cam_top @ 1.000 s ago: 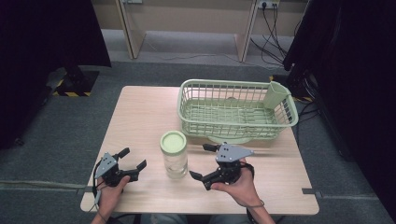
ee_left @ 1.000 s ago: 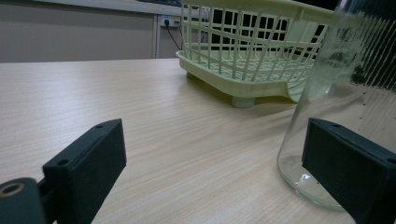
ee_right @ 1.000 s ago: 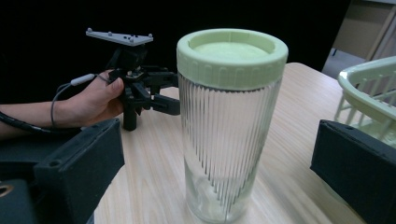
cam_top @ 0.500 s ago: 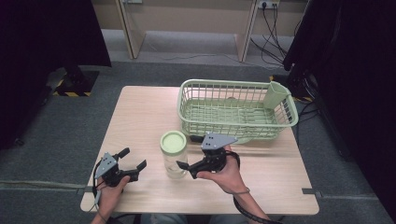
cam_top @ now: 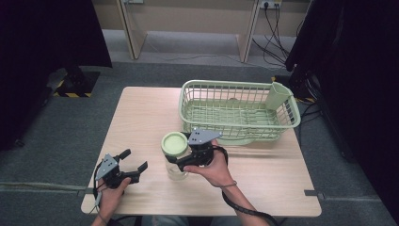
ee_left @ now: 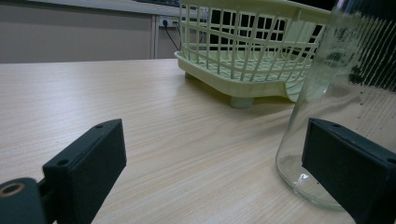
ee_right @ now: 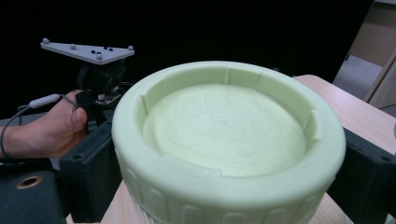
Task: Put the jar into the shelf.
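Right fingers (ee_right: 88, 158): either side of the lid (ee_right: 224, 140), contact unclear
Right gripper (cam_top: 184, 158): centre frame, nearer hand
Jar (cam_top: 175, 157): upright, long axis vertical, centre of table (cam_top: 141, 108)
Left gripper (cam_top: 134, 162): spread wide, lower left, jar to its right
Left gripper view: clear glass base (ee_left: 322, 140)
Basket (cam_top: 237, 109): upper right, behind jar

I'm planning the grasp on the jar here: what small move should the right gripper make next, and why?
Probably close the right gripper on the jar. In the right gripper view its jaws stand one on each side of the pale green lid, open. The left gripper rests open beside it on the table.
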Demonstrator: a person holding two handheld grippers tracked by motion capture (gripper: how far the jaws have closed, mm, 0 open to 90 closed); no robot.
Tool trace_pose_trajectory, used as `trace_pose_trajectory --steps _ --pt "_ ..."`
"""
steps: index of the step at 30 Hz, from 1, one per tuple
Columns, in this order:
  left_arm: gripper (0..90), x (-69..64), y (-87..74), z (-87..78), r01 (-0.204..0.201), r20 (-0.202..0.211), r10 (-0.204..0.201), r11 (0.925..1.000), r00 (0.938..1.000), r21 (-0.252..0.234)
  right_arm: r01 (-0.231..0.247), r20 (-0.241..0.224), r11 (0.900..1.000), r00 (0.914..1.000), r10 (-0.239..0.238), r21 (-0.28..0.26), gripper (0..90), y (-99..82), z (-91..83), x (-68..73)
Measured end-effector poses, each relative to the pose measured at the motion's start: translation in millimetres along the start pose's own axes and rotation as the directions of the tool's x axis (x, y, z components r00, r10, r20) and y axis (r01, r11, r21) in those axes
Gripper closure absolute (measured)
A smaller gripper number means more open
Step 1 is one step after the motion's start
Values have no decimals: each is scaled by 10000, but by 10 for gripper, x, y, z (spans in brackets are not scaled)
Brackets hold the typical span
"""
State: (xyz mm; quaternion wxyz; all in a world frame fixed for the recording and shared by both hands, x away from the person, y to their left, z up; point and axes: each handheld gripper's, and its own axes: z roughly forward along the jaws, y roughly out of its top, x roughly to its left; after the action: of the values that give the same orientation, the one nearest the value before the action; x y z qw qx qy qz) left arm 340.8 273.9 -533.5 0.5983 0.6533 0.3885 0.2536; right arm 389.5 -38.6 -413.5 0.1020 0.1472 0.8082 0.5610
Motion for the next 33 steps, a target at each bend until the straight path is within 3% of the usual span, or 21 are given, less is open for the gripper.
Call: trace_pose_trajectory --steps 14,22,33 --pt "58 2 0 -1 28 18 -28 10000 10000 -16 -282 128 9988 9995 287 -388 116 -12 -104 94" --pt "58 1 0 0 6 9 -6 10000 10000 -3 -126 314 9961 9994 154 -876 116 138 -406 192" --pt "58 0 0 0 14 -11 -14 10000 10000 -6 -104 723 9896 9972 210 -1433 116 391 -786 157"
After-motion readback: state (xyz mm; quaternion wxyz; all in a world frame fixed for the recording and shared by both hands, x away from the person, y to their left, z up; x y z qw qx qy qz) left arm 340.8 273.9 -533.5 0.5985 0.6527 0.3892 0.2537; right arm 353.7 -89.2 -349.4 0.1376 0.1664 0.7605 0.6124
